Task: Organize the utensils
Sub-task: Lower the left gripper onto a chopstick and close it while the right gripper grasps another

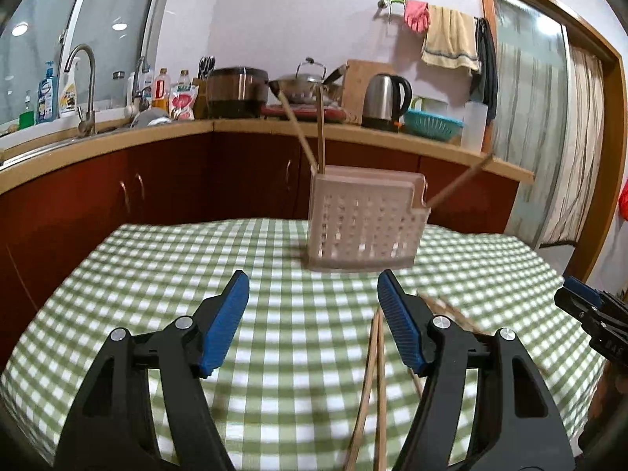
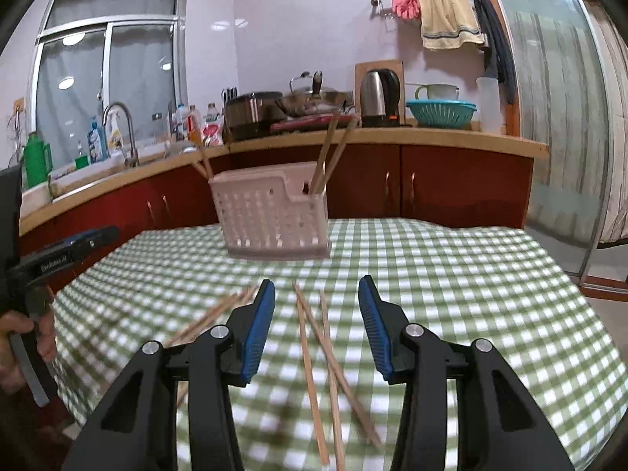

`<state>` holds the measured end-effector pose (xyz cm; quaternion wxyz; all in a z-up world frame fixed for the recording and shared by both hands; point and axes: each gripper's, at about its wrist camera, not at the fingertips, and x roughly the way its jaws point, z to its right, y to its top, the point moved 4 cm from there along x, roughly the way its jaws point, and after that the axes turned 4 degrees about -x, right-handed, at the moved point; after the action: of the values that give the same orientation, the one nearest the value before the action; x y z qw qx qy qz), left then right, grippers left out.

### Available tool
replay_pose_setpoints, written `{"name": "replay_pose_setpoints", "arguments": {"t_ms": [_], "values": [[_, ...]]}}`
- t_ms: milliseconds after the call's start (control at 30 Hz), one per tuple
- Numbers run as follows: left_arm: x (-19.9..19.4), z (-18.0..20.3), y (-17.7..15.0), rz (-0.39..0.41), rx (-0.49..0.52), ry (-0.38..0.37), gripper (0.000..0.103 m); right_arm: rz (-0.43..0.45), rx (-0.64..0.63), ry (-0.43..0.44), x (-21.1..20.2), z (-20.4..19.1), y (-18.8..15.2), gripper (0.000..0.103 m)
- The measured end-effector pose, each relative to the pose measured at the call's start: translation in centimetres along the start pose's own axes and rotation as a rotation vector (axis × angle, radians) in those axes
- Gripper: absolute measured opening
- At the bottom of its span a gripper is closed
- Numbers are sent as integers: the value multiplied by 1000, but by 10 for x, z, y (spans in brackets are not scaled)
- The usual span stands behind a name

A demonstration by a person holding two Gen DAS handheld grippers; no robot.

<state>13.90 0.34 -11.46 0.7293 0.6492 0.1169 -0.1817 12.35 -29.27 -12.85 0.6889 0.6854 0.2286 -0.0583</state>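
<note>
A pale perforated utensil holder [image 1: 365, 221] stands on the green checked tablecloth [image 1: 165, 274], with wooden chopsticks [image 1: 304, 139] sticking up from it. It also shows in the right wrist view [image 2: 272, 216]. Loose chopsticks [image 1: 373, 384] lie on the cloth under my left gripper's right finger. More loose chopsticks [image 2: 327, 357] lie between and below my right gripper's fingers, and others [image 2: 208, 320] lie to its left. My left gripper [image 1: 314, 288] is open and empty. My right gripper [image 2: 316, 296] is open and empty above the chopsticks.
A kitchen counter [image 1: 243, 127] with sink, bottles, pots and a kettle [image 1: 386, 100] runs behind the table. The right gripper [image 1: 588, 314] shows at the left wrist view's right edge; the left gripper [image 2: 59, 259] shows at the right wrist view's left edge.
</note>
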Motion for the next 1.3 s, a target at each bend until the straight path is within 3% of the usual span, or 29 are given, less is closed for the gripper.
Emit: {"name": "replay_pose_setpoints", "arguments": {"t_ms": [233,733,833,967,1300], "values": [[-5,-2,-36,-60,14,11,58,-73,-33,39,0,-9,-42,29],[-13,-9,-83,-158,19,15,52,-201,-25,30,14,-6,-91,22],[-14,-7,-87,-167,19,8,51,-207,-22,29,16,-4,-94,22],[-14,-5,-91,-179,24,2,50,-209,-29,43,15,-7,-94,7],[-12,5,-112,-243,57,-35,40,-210,-59,43,15,-15,-92,7]]}}
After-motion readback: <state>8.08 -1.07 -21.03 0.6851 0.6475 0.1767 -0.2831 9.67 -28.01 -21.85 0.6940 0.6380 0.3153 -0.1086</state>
